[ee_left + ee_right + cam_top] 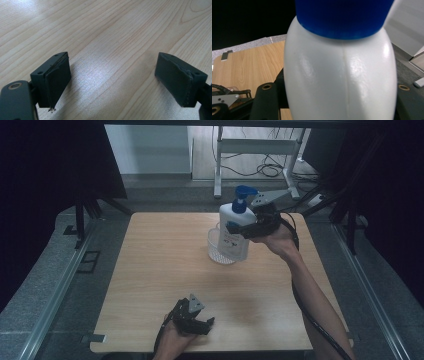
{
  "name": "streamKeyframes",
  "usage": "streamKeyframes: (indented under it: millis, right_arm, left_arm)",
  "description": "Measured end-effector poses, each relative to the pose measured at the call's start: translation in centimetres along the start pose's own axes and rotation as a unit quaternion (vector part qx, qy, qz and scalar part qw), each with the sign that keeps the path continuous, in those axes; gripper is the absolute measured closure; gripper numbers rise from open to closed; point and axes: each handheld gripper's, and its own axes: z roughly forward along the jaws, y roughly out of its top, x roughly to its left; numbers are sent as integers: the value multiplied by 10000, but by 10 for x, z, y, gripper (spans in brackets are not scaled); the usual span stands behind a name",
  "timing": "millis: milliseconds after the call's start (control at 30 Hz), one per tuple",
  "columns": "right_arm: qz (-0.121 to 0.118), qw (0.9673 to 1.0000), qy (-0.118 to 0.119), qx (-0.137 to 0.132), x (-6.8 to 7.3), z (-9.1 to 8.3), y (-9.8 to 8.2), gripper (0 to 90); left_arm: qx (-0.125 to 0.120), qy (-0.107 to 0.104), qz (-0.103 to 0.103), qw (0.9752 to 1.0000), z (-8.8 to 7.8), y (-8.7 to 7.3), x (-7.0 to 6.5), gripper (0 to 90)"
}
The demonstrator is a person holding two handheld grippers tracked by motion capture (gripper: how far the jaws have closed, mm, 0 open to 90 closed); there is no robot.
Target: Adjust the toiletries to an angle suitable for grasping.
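Wooden and pale, the surface [165, 270] bears our left tool [197, 317] at its near edge, resting low with its jaws spread wide and nothing between them. Toward the far right our right tool [250, 226] is clamped on the white pump bottle [234, 227] with the blue top, held upright in or just above a clear basket [216, 251]; whether it is going in or coming out, we cannot tell. Black curtains flank the grey floor beyond.
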Motion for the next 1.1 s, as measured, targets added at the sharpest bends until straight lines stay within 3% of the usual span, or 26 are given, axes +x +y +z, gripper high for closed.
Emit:
streamKeyframes:
  millis: [567, 1100]
  right_arm:
    - [-29, 10000, 28, 15, -20, 11, 12, 380]
    - [61, 10000, -33, 37, -39, 31, 10, 381]
  left_arm:
    - [1, -1, 2, 10000, 0, 0, 0, 128]
    - [5, -1, 7, 10000, 0, 0, 0, 128]
